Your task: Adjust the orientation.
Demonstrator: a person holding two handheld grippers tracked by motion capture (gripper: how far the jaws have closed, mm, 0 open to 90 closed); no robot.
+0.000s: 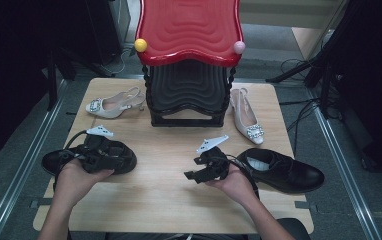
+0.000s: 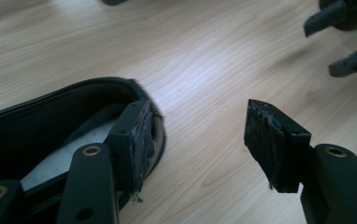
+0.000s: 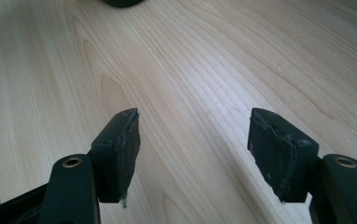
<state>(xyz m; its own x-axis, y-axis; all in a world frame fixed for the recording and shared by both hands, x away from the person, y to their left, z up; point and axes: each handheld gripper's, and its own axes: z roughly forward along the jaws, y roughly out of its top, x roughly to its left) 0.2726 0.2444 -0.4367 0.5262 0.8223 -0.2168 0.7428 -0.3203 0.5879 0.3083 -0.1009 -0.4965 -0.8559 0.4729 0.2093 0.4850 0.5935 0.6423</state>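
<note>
A black leather shoe (image 1: 59, 161) lies at the table's left edge, and my left gripper (image 1: 110, 156) sits over its heel end. In the left gripper view one pad (image 2: 137, 135) is down inside the shoe's opening (image 2: 50, 135). The other pad (image 2: 267, 140) hangs over bare wood, so the left gripper (image 2: 200, 126) stands open with the heel rim in its gap. My right gripper (image 1: 195, 168) hovers over mid-table, pointing left and open, with only wood between its jaws (image 3: 193, 135). Its jaws also show far off in the left gripper view (image 2: 321, 49). The matching black shoe (image 1: 284, 170) rests just right of the right hand.
A red stool stacked on black ones (image 1: 189, 30) stands at the back centre of the wooden table (image 1: 169, 200). Beige slingback heels with jewelled buckles flank it, one at the left (image 1: 113, 103) and one at the right (image 1: 246, 117). Dark stands and cables surround the table.
</note>
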